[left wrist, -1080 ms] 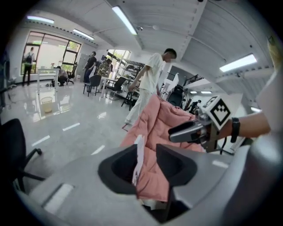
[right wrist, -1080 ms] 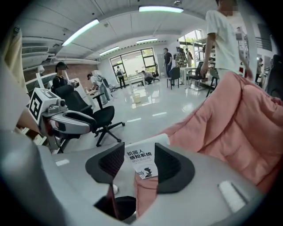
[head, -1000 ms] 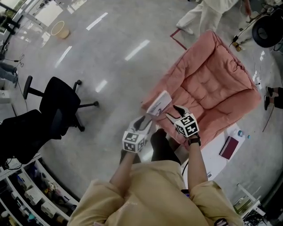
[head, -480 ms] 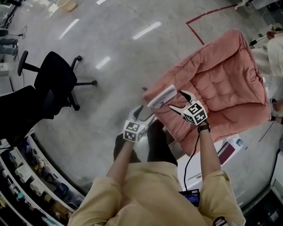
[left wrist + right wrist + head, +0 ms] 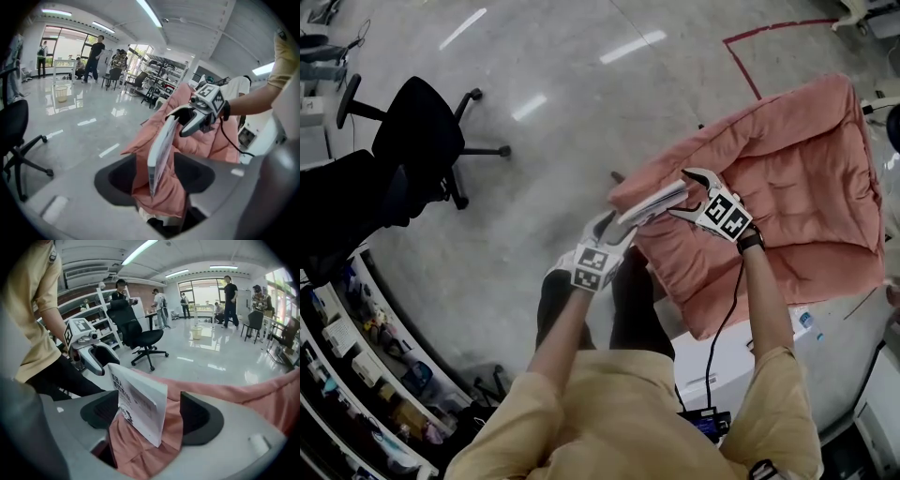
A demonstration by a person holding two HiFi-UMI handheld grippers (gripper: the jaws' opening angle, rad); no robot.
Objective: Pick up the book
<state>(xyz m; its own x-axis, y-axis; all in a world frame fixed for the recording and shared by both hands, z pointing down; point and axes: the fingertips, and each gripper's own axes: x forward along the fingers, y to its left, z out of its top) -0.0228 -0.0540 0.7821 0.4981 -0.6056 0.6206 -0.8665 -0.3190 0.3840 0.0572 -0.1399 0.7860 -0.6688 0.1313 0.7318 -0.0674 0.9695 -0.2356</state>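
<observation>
A thin white book [image 5: 654, 202] stands tilted over the near corner of a pink quilted cushion [image 5: 769, 187]. My left gripper [image 5: 614, 230] is at its lower end and my right gripper [image 5: 694, 192] at its upper end. In the left gripper view the book [image 5: 159, 154] shows edge-on between the left gripper's [image 5: 161, 176] jaws, which have just been closing, with gaps on both sides. In the right gripper view the book [image 5: 140, 404] slants across the right gripper's [image 5: 150, 416] jaws, which have just been opening, with a gap at the right jaw.
A black office chair [image 5: 417, 131] stands on the shiny floor at the left. Shelves [image 5: 356, 356] line the lower left. Red tape [image 5: 750, 56] marks the floor behind the cushion. A white box [image 5: 722, 361] sits below the cushion. People stand far off [image 5: 229, 291].
Both grippers have sunk with the book toward the cushion's corner. The right gripper has rolled and moved to the book's upper end. Both pairs of jaws stand wider than a second ago.
</observation>
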